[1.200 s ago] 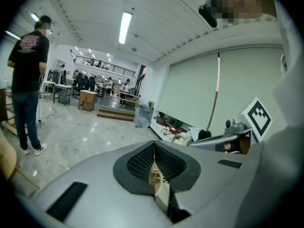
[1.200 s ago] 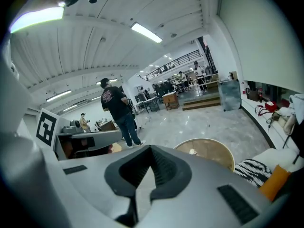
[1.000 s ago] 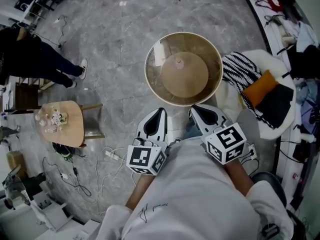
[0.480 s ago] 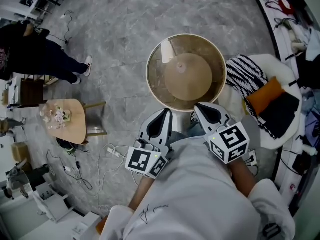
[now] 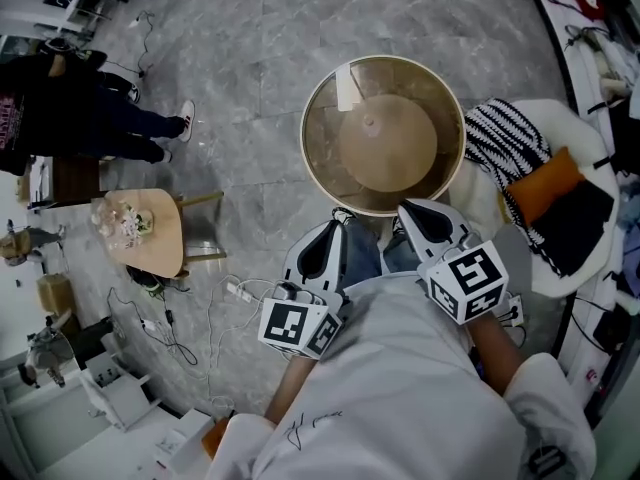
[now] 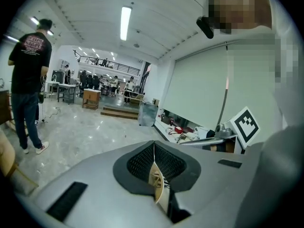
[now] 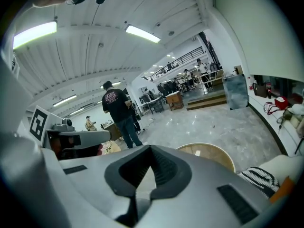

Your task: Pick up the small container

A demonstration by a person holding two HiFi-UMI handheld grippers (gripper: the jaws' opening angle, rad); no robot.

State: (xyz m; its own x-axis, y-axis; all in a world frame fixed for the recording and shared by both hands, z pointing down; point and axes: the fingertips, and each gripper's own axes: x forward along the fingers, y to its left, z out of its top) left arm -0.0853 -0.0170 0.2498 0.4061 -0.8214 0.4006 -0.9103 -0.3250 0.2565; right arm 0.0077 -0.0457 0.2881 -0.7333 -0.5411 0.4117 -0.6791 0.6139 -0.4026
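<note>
A wide hall with a grey marble floor (image 5: 260, 48) is seen from above. A round table (image 5: 308, 153) with a glass top stands in the upper middle of the head view. To its right an armchair (image 5: 560, 258) is placed, with a striped blanket (image 5: 500, 148) and an orange cushion (image 5: 545, 183) on it. At the left, a small wooden side table (image 5: 165, 243) is seen, with loose cables (image 5: 190, 318) below it and a standing person (image 5: 80, 118) in the upper left corner.

The small container cannot be identified with certainty. Only a pale patch (image 5: 346, 86) is noticed on the upper left part of the glass top. It may be the container, or only a reflected ceiling light.

The left gripper (image 5: 325, 238) and the right gripper (image 5: 418, 216) are held side by side in the lower middle of the frame, near the lower rim of the table but apart from it. In each gripper view the pads are seen pressed together, and nothing is clearly held between them. A thin cream sliver shows below the meeting line of the left pads (image 6: 161, 165); what it is cannot be told. The jaws are probably kept together because nothing is within reach to be grasped yet.

Both grippers are pointed forward and a little downward, toward the table. The forearms are drawn close to the body, so the reach seems not to be started.
</note>
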